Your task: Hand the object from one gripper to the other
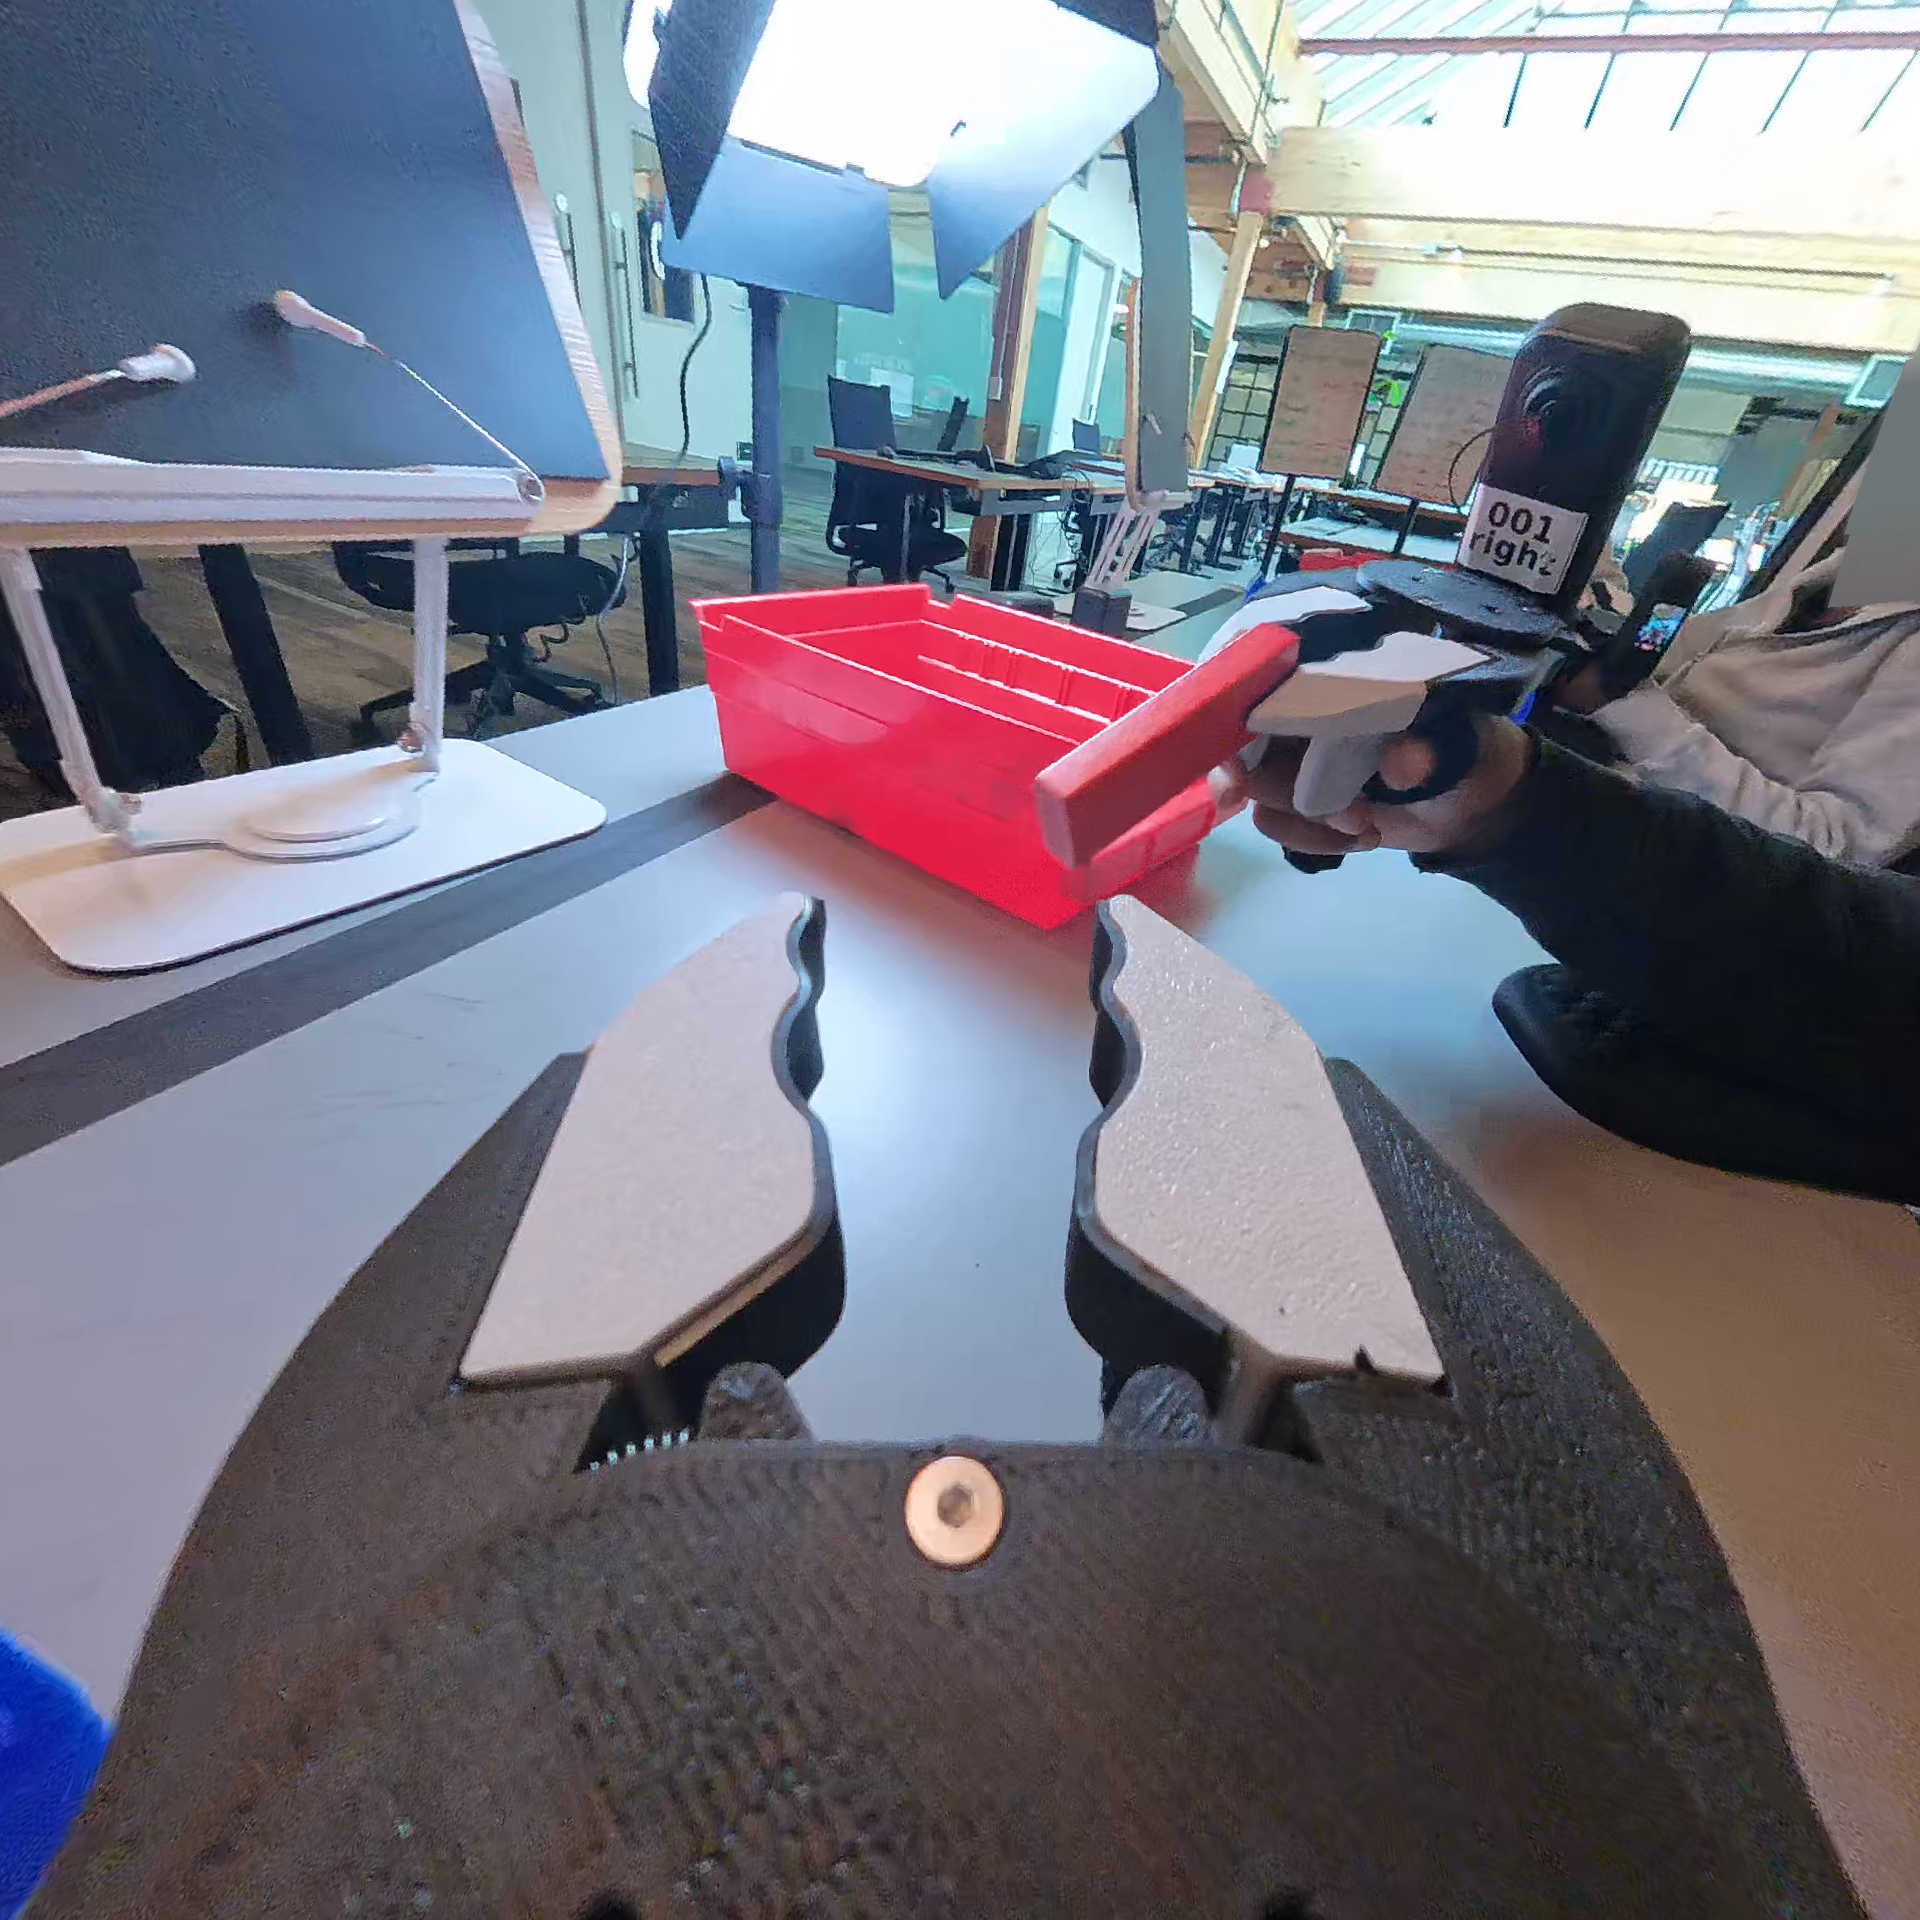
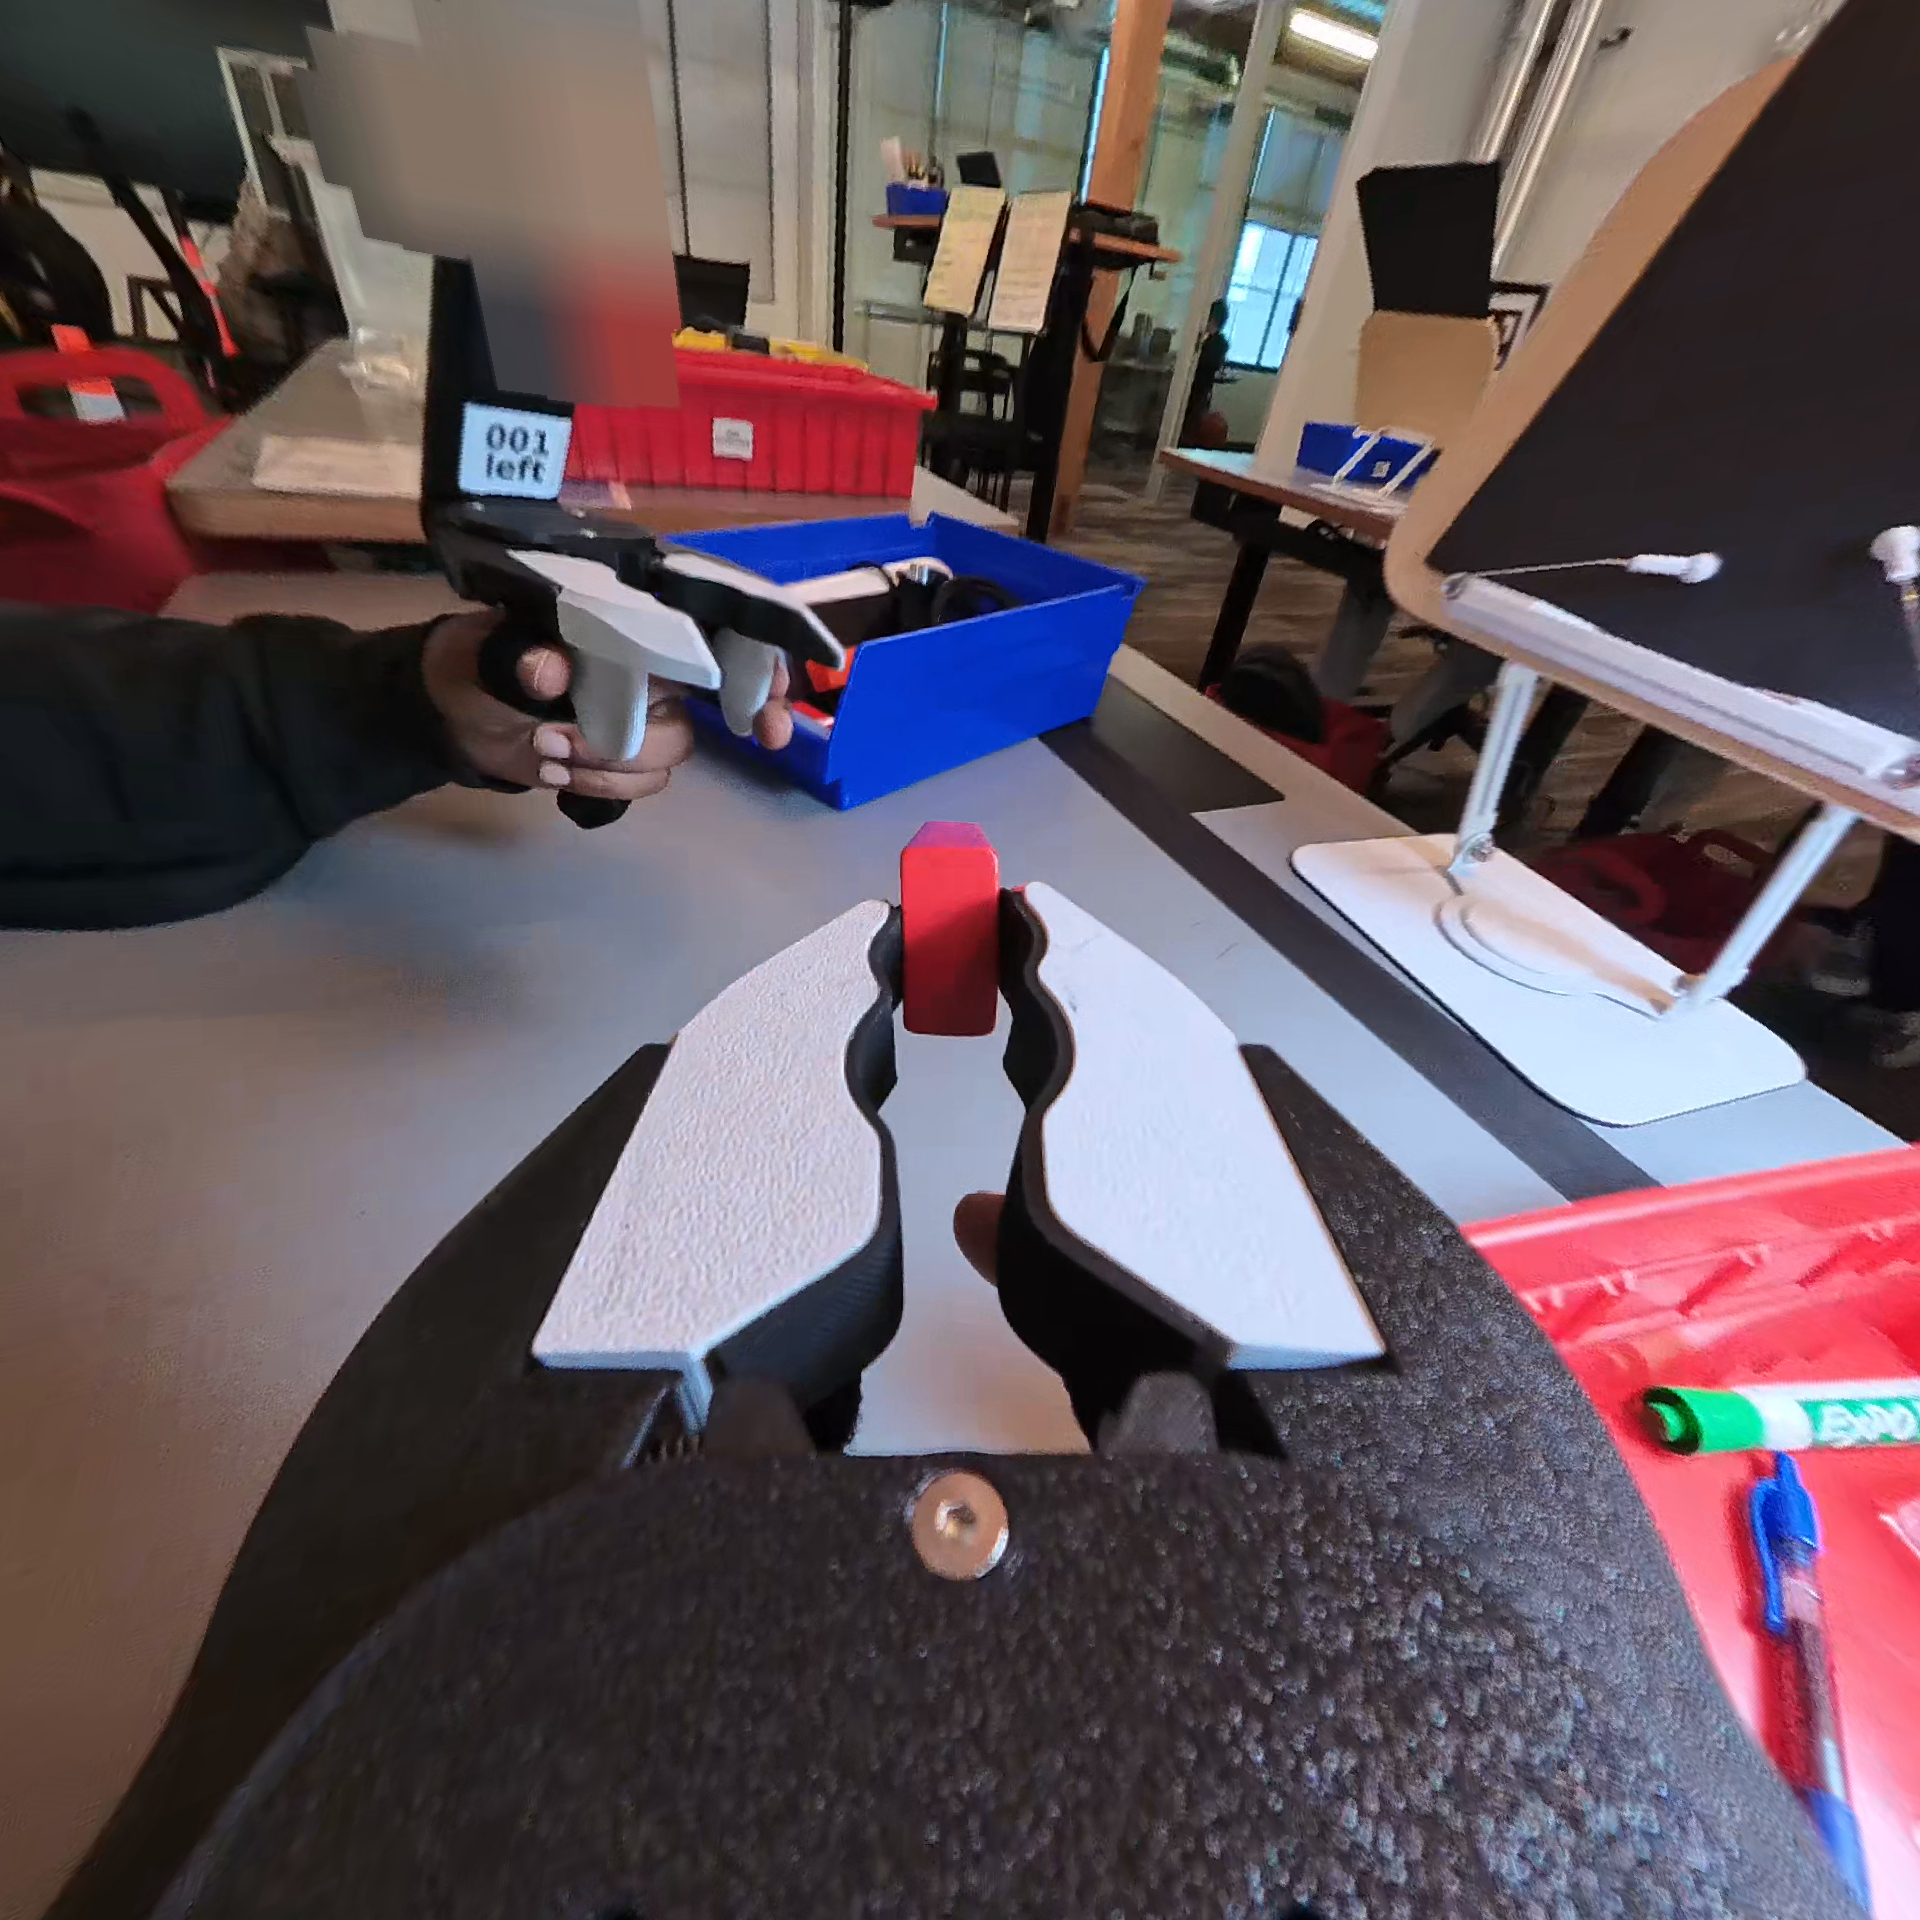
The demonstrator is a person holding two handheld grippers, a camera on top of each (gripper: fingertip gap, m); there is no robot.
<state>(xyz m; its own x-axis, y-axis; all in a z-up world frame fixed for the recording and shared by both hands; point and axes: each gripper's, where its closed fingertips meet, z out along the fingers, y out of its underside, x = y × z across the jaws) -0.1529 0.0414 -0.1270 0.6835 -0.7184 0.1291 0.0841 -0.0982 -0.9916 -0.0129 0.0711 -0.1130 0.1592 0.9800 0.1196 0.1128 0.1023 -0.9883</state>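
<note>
In the left wrist view, the left gripper (image 1: 951, 997) hovered released over the grey table (image 1: 312, 1195), nothing between its spread fingers. Ahead and to its right, the right gripper (image 1: 1283, 665) held a red block (image 1: 1164, 743) by one end, in front of a red bin (image 1: 914, 717). The block's long axis sloped down from the clamped end, its free end aimed toward the left gripper. From where I stood, that short grip at one end looked risky: a nudge on the far end could pivot the block loose.

In the right wrist view, the right gripper (image 2: 951, 935) was clenched on the red block (image 2: 949, 940) right at its fingertips, the block pointing straight away from the camera. The left gripper (image 2: 790, 634) hung well apart near a blue bin (image 2: 966, 665), not lined up; closing off-axis might knock the block free.
</note>
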